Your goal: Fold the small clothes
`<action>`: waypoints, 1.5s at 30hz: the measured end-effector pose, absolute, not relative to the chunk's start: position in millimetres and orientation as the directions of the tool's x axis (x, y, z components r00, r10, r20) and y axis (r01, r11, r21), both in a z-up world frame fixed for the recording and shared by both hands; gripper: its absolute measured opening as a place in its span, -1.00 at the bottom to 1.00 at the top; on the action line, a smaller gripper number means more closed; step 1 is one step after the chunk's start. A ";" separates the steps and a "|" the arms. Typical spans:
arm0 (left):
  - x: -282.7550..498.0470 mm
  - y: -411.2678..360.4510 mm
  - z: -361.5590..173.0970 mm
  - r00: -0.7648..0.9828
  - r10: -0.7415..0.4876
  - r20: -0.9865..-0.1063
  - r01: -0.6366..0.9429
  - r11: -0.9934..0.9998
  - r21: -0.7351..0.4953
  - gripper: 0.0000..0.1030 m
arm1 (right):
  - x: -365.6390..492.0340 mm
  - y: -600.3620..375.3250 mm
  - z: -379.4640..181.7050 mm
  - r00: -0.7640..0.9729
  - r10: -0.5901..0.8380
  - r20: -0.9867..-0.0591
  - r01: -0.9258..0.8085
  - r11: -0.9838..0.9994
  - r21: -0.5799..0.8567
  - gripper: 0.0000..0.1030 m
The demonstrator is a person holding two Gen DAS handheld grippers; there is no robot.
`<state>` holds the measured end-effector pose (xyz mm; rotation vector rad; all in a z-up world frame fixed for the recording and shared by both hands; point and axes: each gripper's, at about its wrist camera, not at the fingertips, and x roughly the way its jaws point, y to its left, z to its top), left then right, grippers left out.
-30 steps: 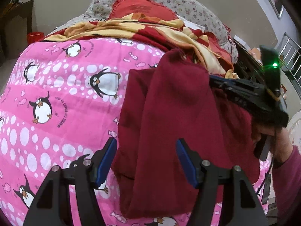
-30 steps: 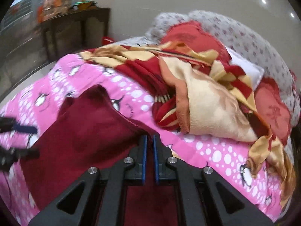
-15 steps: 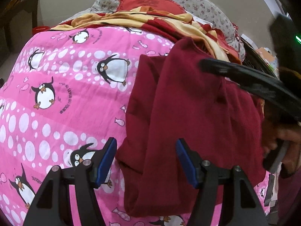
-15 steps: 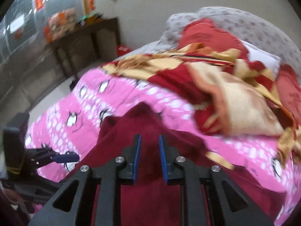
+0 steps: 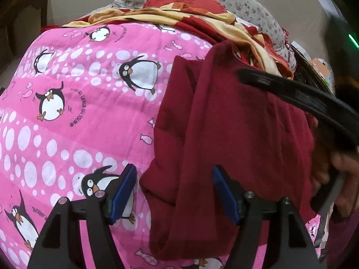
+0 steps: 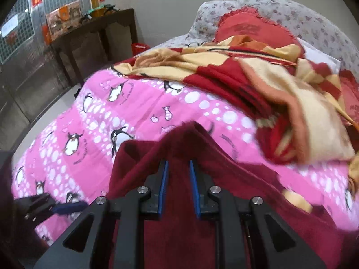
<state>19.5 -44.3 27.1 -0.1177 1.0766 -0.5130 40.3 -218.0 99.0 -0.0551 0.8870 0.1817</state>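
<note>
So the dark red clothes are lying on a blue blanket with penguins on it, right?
Not quite. The dark red clothes do lie on a penguin blanket, but it is pink with white dots, not blue. The left wrist view shows it clearly.

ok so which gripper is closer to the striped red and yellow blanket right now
Right. The right gripper is over the far end of the maroon garment, close to the blanket. The left gripper sits open at the garment's near end, farther from it.
</note>
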 end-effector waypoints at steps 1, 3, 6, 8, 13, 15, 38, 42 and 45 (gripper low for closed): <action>19.5 -44.0 26.7 0.368 -0.458 -0.809 0.342 0.876 -0.340 0.45 | 25.8 -227.4 104.1 0.635 0.126 -0.762 -0.161 0.987 0.029 -0.65; 19.7 -42.2 24.9 0.367 -0.461 -0.808 0.338 0.875 -0.345 0.49 | -0.8 -250.5 111.1 0.668 0.086 -0.739 -0.101 0.995 0.024 -0.64; 19.7 -41.1 22.2 0.368 -0.460 -0.808 0.333 0.877 -0.348 0.52 | -41.4 -301.0 115.5 0.698 -0.046 -0.715 0.051 0.999 -0.014 -0.64; 17.7 -41.7 21.4 0.374 -0.455 -0.808 0.335 0.879 -0.340 0.53 | -60.9 -338.8 114.2 0.690 -0.142 -0.710 0.174 0.984 -0.027 -0.64; 14.5 -43.9 22.8 0.378 -0.448 -0.810 0.328 0.883 -0.335 0.54 | -71.2 -430.6 74.4 0.538 -0.207 -0.817 0.419 0.907 0.046 -0.65; 12.1 -42.4 24.2 0.378 -0.452 -0.808 0.331 0.881 -0.339 0.54 | -72.4 -432.7 82.0 0.554 -0.196 -0.809 0.432 0.898 0.079 -0.65; -0.5 -9.2 13.9 0.390 -0.572 -0.722 0.322 0.819 -0.475 0.55 | 86.7 -128.3 65.3 0.484 -0.069 -0.872 -0.049 0.993 -0.106 0.81; -3.2 -5.1 13.4 0.388 -0.582 -0.715 0.326 0.812 -0.484 0.58 | 69.7 -138.4 71.6 0.544 -0.141 -0.827 -0.042 0.980 -0.195 -0.22; -4.3 -8.4 16.6 0.397 -0.576 -0.715 0.335 0.816 -0.471 0.64 | 55.8 -174.6 89.3 0.543 0.074 -0.836 -0.051 0.997 0.055 -0.72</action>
